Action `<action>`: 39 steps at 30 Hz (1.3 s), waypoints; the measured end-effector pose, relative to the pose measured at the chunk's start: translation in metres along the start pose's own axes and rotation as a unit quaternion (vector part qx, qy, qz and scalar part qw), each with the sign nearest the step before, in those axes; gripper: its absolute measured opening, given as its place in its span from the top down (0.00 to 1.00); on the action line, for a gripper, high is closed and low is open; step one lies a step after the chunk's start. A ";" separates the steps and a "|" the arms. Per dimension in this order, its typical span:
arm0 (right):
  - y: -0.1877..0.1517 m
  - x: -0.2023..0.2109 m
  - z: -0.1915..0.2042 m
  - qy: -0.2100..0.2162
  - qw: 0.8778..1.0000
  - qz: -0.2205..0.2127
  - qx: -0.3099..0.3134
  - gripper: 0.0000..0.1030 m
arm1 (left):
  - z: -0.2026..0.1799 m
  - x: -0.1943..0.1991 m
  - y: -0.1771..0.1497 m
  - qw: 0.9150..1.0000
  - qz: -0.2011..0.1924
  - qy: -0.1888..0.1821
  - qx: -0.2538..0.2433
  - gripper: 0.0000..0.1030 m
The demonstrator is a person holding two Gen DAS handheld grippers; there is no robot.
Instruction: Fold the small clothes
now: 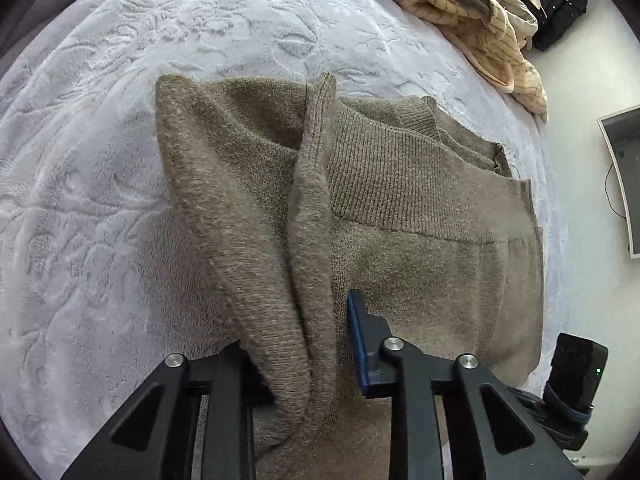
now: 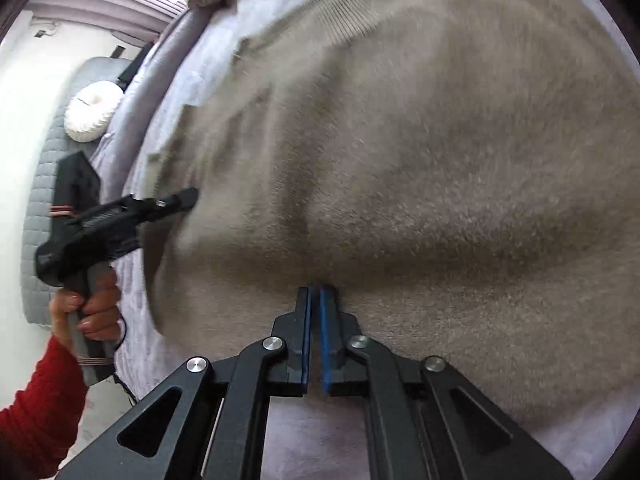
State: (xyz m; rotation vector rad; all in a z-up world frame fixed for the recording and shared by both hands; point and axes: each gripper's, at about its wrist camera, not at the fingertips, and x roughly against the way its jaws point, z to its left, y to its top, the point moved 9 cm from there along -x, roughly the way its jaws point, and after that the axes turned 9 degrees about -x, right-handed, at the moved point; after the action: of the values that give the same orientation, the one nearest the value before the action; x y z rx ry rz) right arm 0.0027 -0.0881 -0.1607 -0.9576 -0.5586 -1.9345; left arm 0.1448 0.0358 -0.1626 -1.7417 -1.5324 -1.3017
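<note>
Nearby, quilted cream bedding (image 1: 480, 28) beyond sweater (image 1: 400, 200).

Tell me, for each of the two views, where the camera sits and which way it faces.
Left wrist: sits on the left claw, looking along its fingers, which flank a raised fold of the brown knit sweater on the white blanket.
Right wrist: sits on the right claw, shut on the sweater; the person's left hand shows, with its red sleeve.
Shared: sweater, blanket, left claw.
</note>
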 end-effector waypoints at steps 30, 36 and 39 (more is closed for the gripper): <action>0.035 0.126 -0.115 0.132 0.975 -0.118 -0.135 0.91 | -0.306 -0.087 0.015 0.975 0.012 0.018 -0.220 0.86; 0.044 0.132 -0.134 0.175 0.965 -0.110 -0.159 0.91 | -0.318 -0.070 0.009 0.956 -0.022 0.082 -0.280 0.85; 0.051 0.132 -0.137 0.211 0.954 -0.111 -0.184 0.73 | -0.331 -0.063 0.006 0.949 -0.034 0.067 -0.305 0.64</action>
State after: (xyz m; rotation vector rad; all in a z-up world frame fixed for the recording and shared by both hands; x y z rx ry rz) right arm -0.0501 -0.2763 -0.1371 -0.6846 -0.0559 -2.4145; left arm 0.0440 -0.2730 -0.0722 -1.9002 -1.1916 -2.0439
